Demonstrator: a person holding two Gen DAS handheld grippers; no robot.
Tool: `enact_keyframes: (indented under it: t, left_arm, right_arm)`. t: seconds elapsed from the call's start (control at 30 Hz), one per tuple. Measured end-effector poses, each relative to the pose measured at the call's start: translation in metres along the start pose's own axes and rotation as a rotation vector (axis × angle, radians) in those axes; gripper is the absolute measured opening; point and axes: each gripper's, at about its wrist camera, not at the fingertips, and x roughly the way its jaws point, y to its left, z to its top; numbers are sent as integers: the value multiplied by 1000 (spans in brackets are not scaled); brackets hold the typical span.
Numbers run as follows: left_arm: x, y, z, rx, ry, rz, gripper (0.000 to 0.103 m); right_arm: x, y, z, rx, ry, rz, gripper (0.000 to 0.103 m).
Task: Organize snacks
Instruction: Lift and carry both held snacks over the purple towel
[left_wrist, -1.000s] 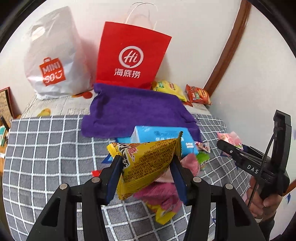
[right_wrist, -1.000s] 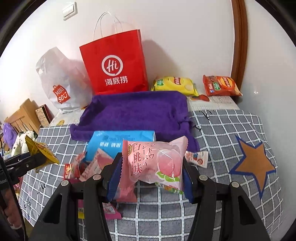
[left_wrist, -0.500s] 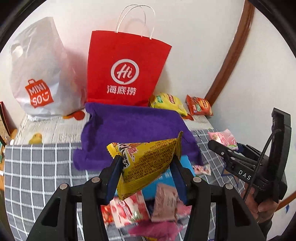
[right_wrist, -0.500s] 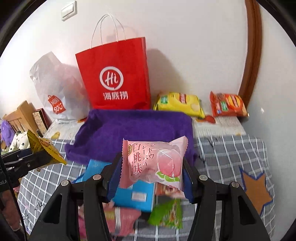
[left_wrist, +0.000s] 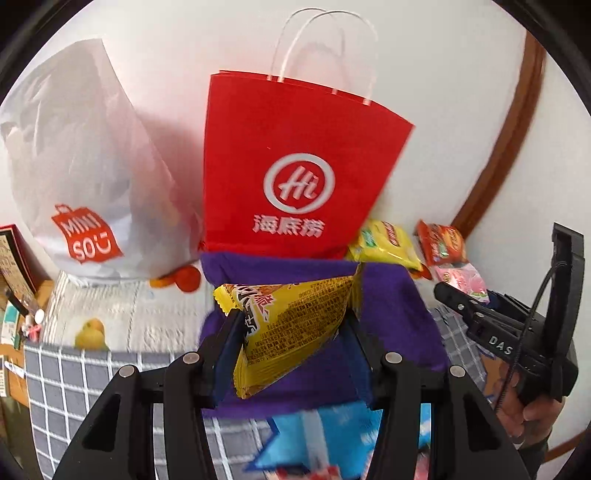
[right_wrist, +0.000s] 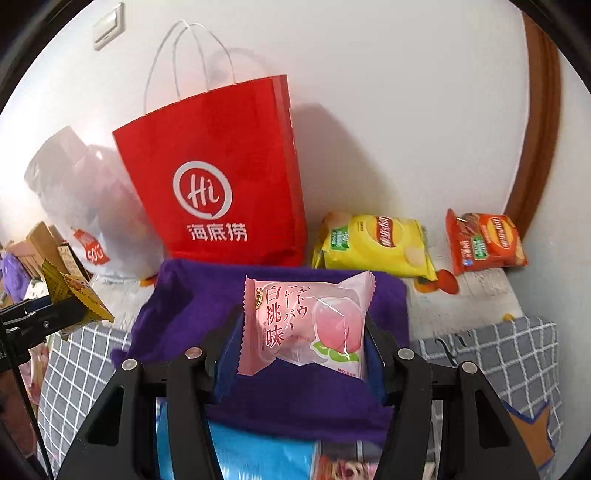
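My left gripper (left_wrist: 291, 325) is shut on a yellow snack packet (left_wrist: 291, 321) and holds it in the air over the purple towel (left_wrist: 391, 314). My right gripper (right_wrist: 301, 332) is shut on a pink peach snack packet (right_wrist: 306, 325), also above the purple towel (right_wrist: 184, 310). The right gripper also shows in the left wrist view (left_wrist: 465, 299) at the right, level with the left one. The left gripper with its yellow packet shows in the right wrist view (right_wrist: 79, 304) at the far left. A red paper bag (left_wrist: 295, 166) stands upright just behind the towel, against the wall.
A white Miniso plastic bag (left_wrist: 81, 184) stands left of the red bag. A yellow chip bag (right_wrist: 373, 243) and a red chip bag (right_wrist: 484, 240) lie at the back right by the wall. A blue packet (right_wrist: 258, 458) and other snacks lie on the checked cloth (right_wrist: 517, 354) below.
Both grippers have risen and moved forward toward the red bag, each still holding its packet. The snack pile on the cloth has dropped to the bottom edge of both views.
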Motion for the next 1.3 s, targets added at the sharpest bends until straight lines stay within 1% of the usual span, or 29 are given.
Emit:
enact_keyframes:
  t: [0.07, 0.2, 0.27, 0.5, 0.57, 0.67, 0.73, 0.9, 0.97, 1.03, 1.17, 1.3]
  left_arm:
    - [11, 6, 8, -13, 5, 13, 50]
    - [33, 16, 17, -52, 37, -26, 50]
    - [47, 21, 17, -65, 56, -29, 50]
    - [90, 36, 9, -94, 126, -1, 50]
    - [98, 38, 7, -102, 140, 1, 50]
    - [107, 37, 4, -98, 146, 6, 50]
    - [112, 35, 2, -80, 149, 10, 50]
    - [130, 30, -6, -73, 197, 10, 50]
    - [135, 29, -9, -86, 212, 13, 50]
    - [142, 23, -12, -66, 233, 6, 50]
    - [149, 18, -15, -59, 256, 7, 50]
    - [152, 16, -15, -61, 262, 11, 50]
  right_arm:
    - [10, 0, 6, -6, 0, -10, 57]
    - [32, -1, 15, -2, 17, -4, 57]
    - [47, -3, 15, 1, 37, -3, 57]
    - [87, -9, 2, 14, 113, 12, 57]
    - [97, -8, 1, -14, 144, -2, 57]
    - [100, -9, 1, -35, 142, -11, 57]
    - [103, -11, -1, -39, 162, -4, 57]
    - [117, -18, -9, -54, 214, -17, 57]
    - [122, -21, -12, -32, 229, 0, 57]
    - [126, -22, -14, -29, 241, 10, 57]
    - [130, -20, -17, -40, 248, 3, 57]
    - [132, -18, -19, -40, 255, 8, 58]
